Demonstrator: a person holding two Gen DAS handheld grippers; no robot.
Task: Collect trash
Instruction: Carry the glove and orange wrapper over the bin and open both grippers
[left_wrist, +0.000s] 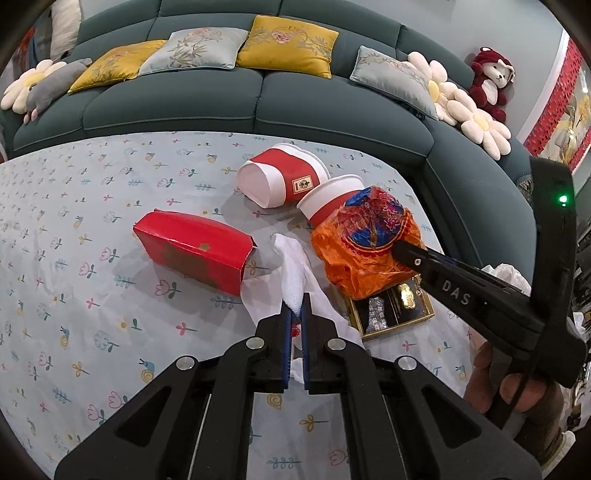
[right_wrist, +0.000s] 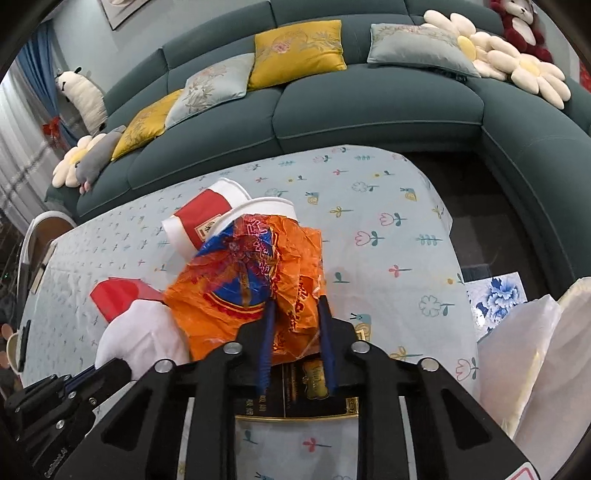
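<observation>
Trash lies on a table covered with a pale flowered cloth (left_wrist: 110, 206). My left gripper (left_wrist: 295, 308) is shut on a white tissue (left_wrist: 293, 266) that lifts off the cloth. My right gripper (right_wrist: 297, 310) is shut on a crumpled orange and blue plastic wrapper (right_wrist: 240, 288), which fills the gap between its blue pads; in the left wrist view that gripper (left_wrist: 402, 254) comes in from the right. Under the wrapper (left_wrist: 365, 243) lies a flat black and gold box (left_wrist: 395, 310). A red carton (left_wrist: 195, 254) lies on its side to the left. Two red and white paper cups (left_wrist: 280, 177) (left_wrist: 328, 199) lie tipped over behind.
A dark teal sofa (left_wrist: 258, 99) with yellow and grey cushions and soft toys curves round the far and right sides of the table. A white plastic bag (right_wrist: 517, 350) stands at the right, past the table's edge. A chair (right_wrist: 40, 236) stands at the left end.
</observation>
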